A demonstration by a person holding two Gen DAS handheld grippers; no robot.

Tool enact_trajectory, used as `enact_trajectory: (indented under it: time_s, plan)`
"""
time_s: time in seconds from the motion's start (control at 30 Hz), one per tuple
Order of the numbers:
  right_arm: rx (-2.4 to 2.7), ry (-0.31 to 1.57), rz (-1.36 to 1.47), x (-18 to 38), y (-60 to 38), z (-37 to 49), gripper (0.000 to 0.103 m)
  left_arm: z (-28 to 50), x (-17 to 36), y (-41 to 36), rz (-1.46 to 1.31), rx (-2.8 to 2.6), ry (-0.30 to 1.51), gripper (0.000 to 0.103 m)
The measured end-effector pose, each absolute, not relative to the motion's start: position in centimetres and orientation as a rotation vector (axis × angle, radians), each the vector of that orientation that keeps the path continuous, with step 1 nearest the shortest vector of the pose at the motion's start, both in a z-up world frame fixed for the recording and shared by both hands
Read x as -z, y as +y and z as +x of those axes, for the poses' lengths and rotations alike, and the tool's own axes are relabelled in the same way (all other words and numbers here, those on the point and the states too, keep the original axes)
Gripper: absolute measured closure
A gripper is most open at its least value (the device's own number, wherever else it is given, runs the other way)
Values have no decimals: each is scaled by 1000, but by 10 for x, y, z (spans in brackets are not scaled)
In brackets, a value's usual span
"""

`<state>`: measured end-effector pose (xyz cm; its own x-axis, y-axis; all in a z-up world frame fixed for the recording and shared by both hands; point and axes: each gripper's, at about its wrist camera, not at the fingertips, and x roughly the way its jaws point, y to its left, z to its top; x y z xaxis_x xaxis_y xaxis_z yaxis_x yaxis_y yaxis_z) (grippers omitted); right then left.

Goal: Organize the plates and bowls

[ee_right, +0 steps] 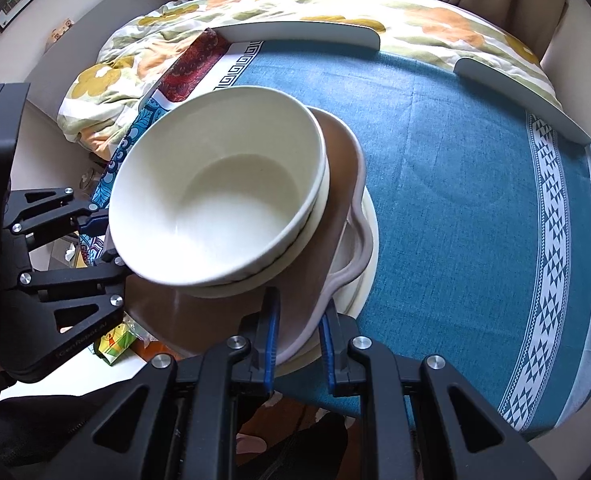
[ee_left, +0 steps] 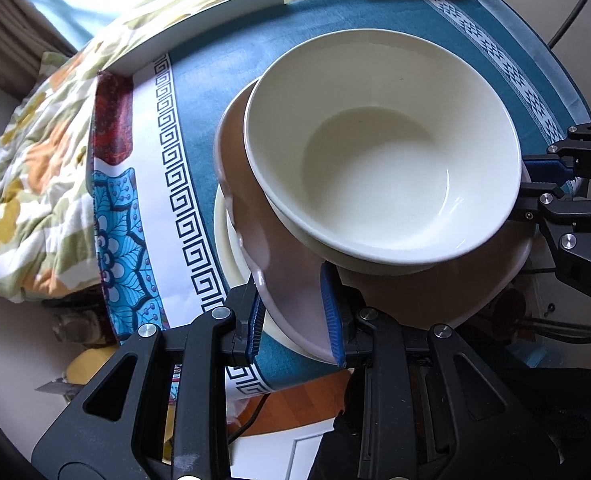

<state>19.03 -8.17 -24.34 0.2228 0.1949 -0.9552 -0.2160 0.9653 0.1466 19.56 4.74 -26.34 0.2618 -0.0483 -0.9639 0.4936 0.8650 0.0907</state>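
A white bowl (ee_left: 379, 152) is nested in a second white bowl and both rest on a brown plate with a wavy pale rim (ee_left: 279, 280). Under that lies a cream plate (ee_left: 225, 240). My left gripper (ee_left: 293, 320) is shut on the near edge of the brown plate. My right gripper (ee_right: 297, 344) is shut on the opposite edge of the same brown plate (ee_right: 231, 320). The bowl (ee_right: 219, 196) also shows in the right wrist view, with the cream plate (ee_right: 369, 248) below. Each gripper shows in the other's view, the right one (ee_left: 535, 184) and the left one (ee_right: 99, 236).
The stack sits at the near edge of a table under a teal patterned cloth (ee_right: 475, 200). White raised rails (ee_right: 299, 32) line the far edge. A floral quilt (ee_left: 35, 160) lies beyond the table. Clutter sits on the floor below the edge.
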Motion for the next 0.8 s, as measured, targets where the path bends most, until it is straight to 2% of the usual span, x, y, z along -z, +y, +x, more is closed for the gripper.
enact_trajectory:
  time_s: [0.2,0.43,0.53,0.57,0.6,0.67,0.7,0.73,0.8]
  plan:
    - [-237,1316,-15,233,-83,189,86,191,249,51,421,377,1239,79]
    - [-201,1240,45,203,-91,175,85,175,206,63,362,322,1143,79]
    - [-213,1180,26,183,-91,161,69,158,184,65,310,303,1070,79]
    - [-217,1153,23,175,-92,156,56,152,176,66,288,301,1049,79]
    - [-222,1121,22,166,-94,149,51,144,168,67,267,291,1030,78]
    - [-222,1069,16,148,-98,137,51,129,152,68,230,265,990,74]
    - [-221,1036,10,137,-100,127,51,120,144,68,214,252,968,58]
    - [-218,1011,6,128,-102,119,51,110,134,68,196,238,936,30]
    - [-215,961,8,109,-108,100,47,88,113,69,188,200,846,7]
